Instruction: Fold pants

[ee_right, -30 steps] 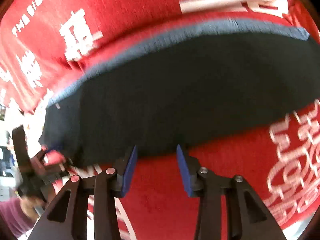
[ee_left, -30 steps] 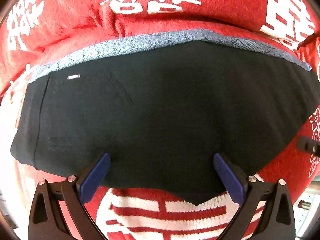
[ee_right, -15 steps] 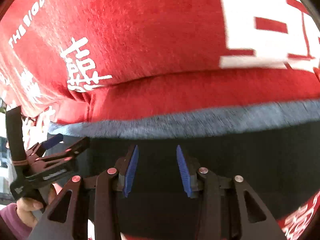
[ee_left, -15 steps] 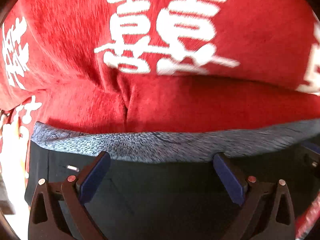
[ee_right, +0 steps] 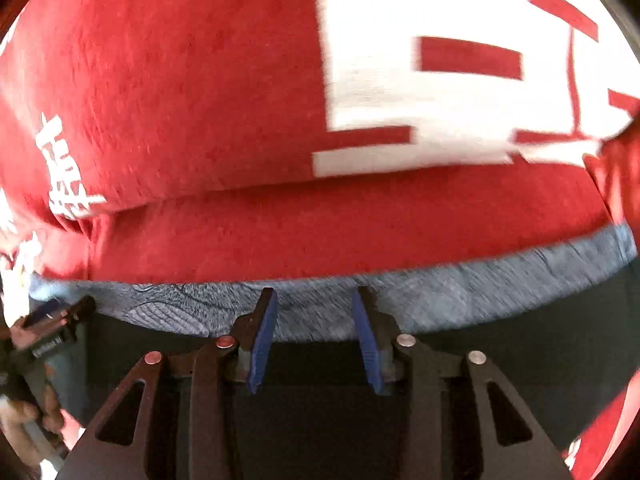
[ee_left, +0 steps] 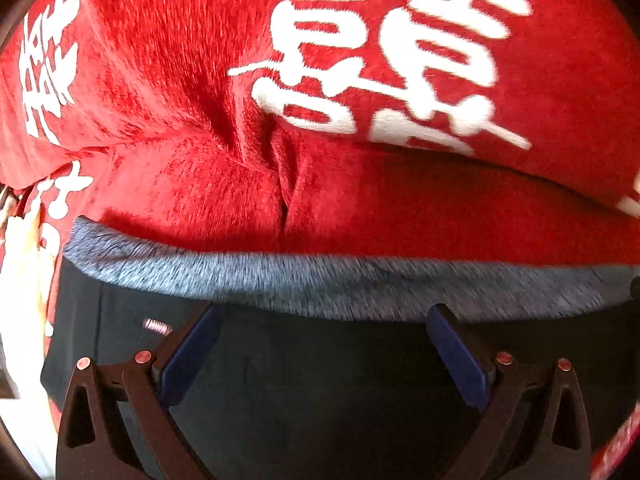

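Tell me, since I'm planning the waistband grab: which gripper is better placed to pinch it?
Right gripper: its pad tips already overlap the grey waistband. The left gripper stands wider, just short of the band.

A red cloth point(ee_left: 168, 92) with white characters covers the support surface. Black pants point(ee_left: 320, 380) lie flat directly on the cloth, grey waistband point(ee_left: 320, 284) toward the characters.

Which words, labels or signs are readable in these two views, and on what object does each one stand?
"囍"-like white double-happiness character: red cloth, left wrist view; blurred, so the reading is likely, not certain.
Big blocky white character: same cloth, right wrist view; cut off and unreadable.
Small white characters at both left edges: too blurred.
Small pale tag on the black pants: no readable text.
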`<action>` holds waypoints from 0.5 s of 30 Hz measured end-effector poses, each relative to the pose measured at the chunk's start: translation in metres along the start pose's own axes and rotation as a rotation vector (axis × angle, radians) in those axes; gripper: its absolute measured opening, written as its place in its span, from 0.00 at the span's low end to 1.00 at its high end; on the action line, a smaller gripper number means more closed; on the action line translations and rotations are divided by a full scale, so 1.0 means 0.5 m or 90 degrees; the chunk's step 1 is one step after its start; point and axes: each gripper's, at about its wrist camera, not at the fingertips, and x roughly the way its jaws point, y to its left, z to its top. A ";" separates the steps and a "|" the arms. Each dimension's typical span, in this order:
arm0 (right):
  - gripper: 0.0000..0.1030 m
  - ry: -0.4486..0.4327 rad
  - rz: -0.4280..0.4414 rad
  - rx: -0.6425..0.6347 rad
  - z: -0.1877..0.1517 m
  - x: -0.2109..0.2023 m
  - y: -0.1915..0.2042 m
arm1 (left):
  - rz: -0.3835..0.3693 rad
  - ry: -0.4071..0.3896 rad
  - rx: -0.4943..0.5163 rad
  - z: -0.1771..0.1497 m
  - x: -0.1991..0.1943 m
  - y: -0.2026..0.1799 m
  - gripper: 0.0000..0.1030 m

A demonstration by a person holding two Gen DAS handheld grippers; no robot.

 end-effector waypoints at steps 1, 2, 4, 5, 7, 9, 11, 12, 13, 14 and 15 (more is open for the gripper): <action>0.54 0.003 0.007 0.007 -0.014 -0.014 -0.005 | -0.005 0.001 0.010 -0.008 -0.012 -0.004 1.00; 0.57 0.006 0.008 0.012 -0.029 -0.025 -0.010 | -0.012 0.004 0.024 -0.025 -0.031 -0.012 1.00; 0.60 0.022 0.009 0.019 -0.069 -0.043 -0.017 | -0.028 0.013 0.041 -0.054 -0.061 -0.046 1.00; 0.60 0.032 0.008 0.022 -0.093 -0.051 -0.021 | -0.039 0.018 0.047 -0.070 -0.070 -0.065 1.00; 0.60 0.047 0.008 0.032 -0.118 -0.057 -0.033 | -0.055 0.025 0.057 -0.102 -0.089 -0.089 1.00; 0.61 0.059 0.014 0.046 -0.156 -0.063 -0.048 | -0.065 0.045 0.077 -0.138 -0.088 -0.125 1.00; 0.61 0.063 0.018 0.058 -0.182 -0.073 -0.064 | -0.050 0.077 0.092 -0.162 -0.070 -0.154 1.00; 0.61 0.060 0.029 0.068 -0.193 -0.084 -0.073 | -0.049 0.086 0.089 -0.169 -0.066 -0.158 1.00; 0.61 0.061 0.031 0.076 -0.200 -0.092 -0.079 | -0.049 0.088 0.083 -0.176 -0.065 -0.162 1.00; 0.62 0.066 0.036 0.083 -0.206 -0.097 -0.084 | -0.045 0.084 0.073 -0.178 -0.070 -0.164 1.00; 0.62 0.070 0.042 0.090 -0.208 -0.108 -0.092 | -0.042 0.088 0.073 -0.177 -0.071 -0.166 1.00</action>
